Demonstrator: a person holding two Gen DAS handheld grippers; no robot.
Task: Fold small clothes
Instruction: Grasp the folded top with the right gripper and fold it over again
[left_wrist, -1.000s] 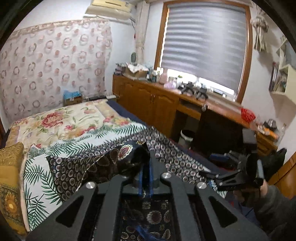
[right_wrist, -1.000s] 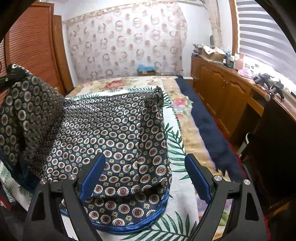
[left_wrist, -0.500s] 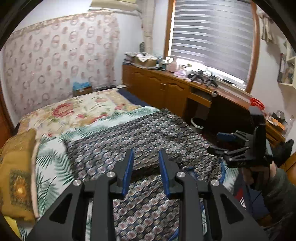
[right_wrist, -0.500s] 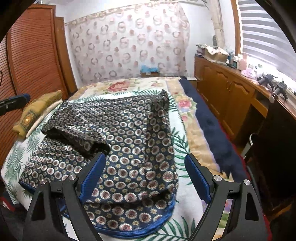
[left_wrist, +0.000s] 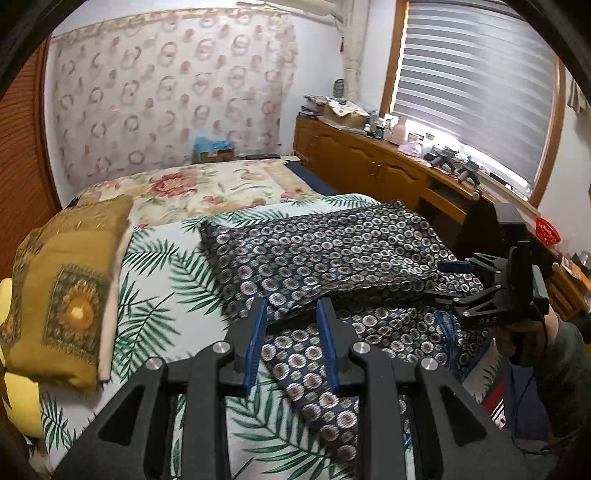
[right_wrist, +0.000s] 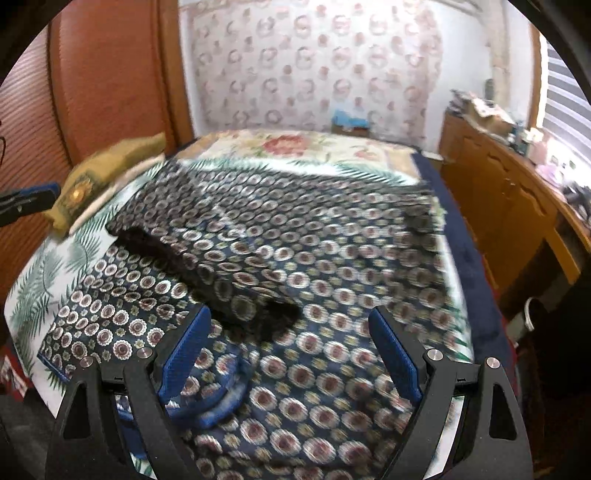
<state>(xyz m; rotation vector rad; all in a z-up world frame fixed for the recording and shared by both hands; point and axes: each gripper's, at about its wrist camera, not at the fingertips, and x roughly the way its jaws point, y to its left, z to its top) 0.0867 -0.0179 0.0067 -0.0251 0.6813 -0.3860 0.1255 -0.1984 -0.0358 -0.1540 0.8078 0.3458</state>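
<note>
Bedroom walls hung with a ring-patterned curtain (left_wrist: 166, 92) close off the far side, and a bed (left_wrist: 155, 280) with a palm-leaf sheet fills the space ahead of both tongs. On it lies the dark garment (left_wrist: 332, 251) with its small medallion print, one part folded over on top of the rest. The left gripper (left_wrist: 290, 325) hangs just above the near edge of that fold; its jaws have just parted a little and stand narrowly apart, with cloth below them but nothing pinched between the blue pads. To its left a mustard cushion (left_wrist: 70, 291) rests on the sheet. The right gripper (right_wrist: 288, 354) is spread wide and empty over the garment's near end, the blue-trimmed hem (right_wrist: 218, 402) just inside its left finger. Wooden cabinets (left_wrist: 369, 166) run along the right under a blinded window (left_wrist: 476, 85).
</note>
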